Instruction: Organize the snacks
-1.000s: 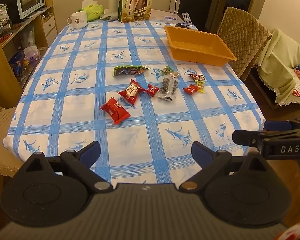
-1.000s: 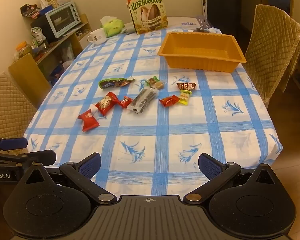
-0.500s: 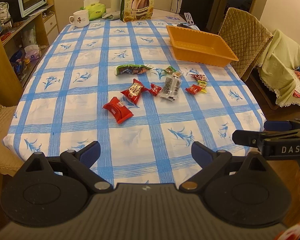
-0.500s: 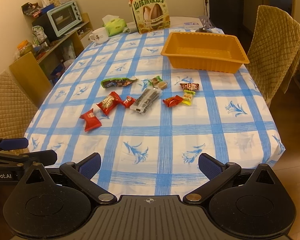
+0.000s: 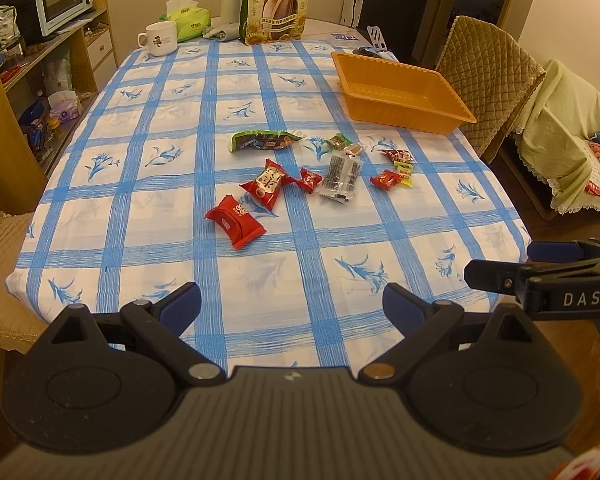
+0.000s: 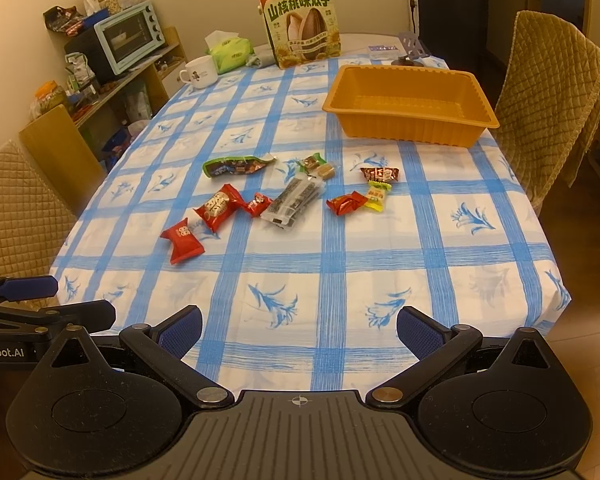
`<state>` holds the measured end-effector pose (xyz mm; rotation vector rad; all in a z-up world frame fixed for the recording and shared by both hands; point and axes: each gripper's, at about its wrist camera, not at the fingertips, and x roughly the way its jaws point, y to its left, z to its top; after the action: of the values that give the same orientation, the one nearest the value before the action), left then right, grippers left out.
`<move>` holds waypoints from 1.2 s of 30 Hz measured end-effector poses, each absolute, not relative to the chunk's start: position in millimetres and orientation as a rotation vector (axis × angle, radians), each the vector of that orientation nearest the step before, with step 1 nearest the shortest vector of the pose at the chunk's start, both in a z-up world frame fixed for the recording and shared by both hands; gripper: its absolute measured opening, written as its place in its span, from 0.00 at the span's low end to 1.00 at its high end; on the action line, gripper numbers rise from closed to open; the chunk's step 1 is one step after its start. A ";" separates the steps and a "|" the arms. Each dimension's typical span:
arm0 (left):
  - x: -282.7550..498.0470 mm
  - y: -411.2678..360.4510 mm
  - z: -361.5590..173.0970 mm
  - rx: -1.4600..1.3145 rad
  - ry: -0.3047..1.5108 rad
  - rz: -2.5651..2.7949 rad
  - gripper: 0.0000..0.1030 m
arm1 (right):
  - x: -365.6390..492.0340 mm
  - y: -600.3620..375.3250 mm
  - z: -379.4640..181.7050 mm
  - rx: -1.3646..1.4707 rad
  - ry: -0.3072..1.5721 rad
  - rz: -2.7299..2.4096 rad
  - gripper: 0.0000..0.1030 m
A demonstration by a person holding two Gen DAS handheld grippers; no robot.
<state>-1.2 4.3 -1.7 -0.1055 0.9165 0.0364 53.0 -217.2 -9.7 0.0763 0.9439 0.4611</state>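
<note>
Snacks (image 6: 292, 200) are lying in a loose bunch in the middle of the table (image 6: 480, 280) — red packs, a long green pack (image 5: 266, 140) and a clear pack (image 5: 340, 178). The orange basket (image 6: 410, 126) is sitting well behind them, with nothing showing inside. The left gripper (image 5: 292, 304) and the right gripper (image 6: 300, 326) are both hanging over the near table edge — fingers spread wide, holding nothing.
</note>
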 end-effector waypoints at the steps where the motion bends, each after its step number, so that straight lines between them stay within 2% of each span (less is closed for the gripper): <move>1: -1.2 4.3 -1.6 -0.105 0.916 0.037 0.94 | 52.5 -214.0 -8.6 0.076 0.943 0.461 1.00; 36: 0.2 4.9 3.0 -0.108 0.916 0.037 0.94 | 56.2 -205.3 -6.5 0.078 0.940 0.461 1.00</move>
<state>0.2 4.9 3.0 -0.1078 0.9162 0.0366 56.2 -205.3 -6.5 0.0785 0.9400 0.4612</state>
